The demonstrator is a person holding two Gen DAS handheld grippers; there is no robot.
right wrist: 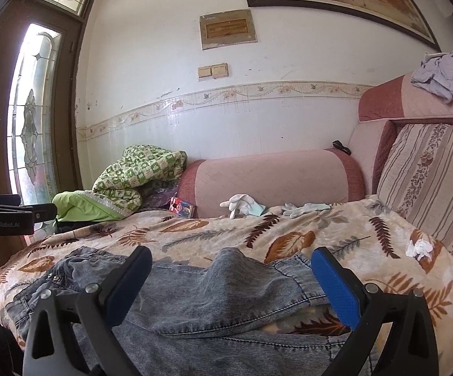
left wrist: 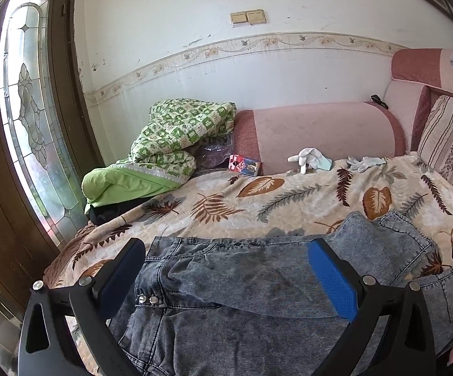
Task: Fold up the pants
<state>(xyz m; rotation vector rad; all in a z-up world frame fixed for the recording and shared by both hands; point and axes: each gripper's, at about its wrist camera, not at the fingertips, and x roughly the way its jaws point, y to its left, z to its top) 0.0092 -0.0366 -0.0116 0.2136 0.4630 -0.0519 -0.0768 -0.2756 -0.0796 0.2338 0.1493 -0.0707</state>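
Lying crosswise on bedspread [left wrist: 226,200], jeans [left wrist: 232,282], waistband leftward

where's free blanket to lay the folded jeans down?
Free: the leaf-print blanket between the jeans and the white gloves, and right of the jeans up to the crumpled tissue. Crowded: the back left corner, with the green quilt and a small packet.

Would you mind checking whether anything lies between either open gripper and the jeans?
Nothing visible does: the jeans lie directly under the left gripper and right gripper; the gloves sit far behind.
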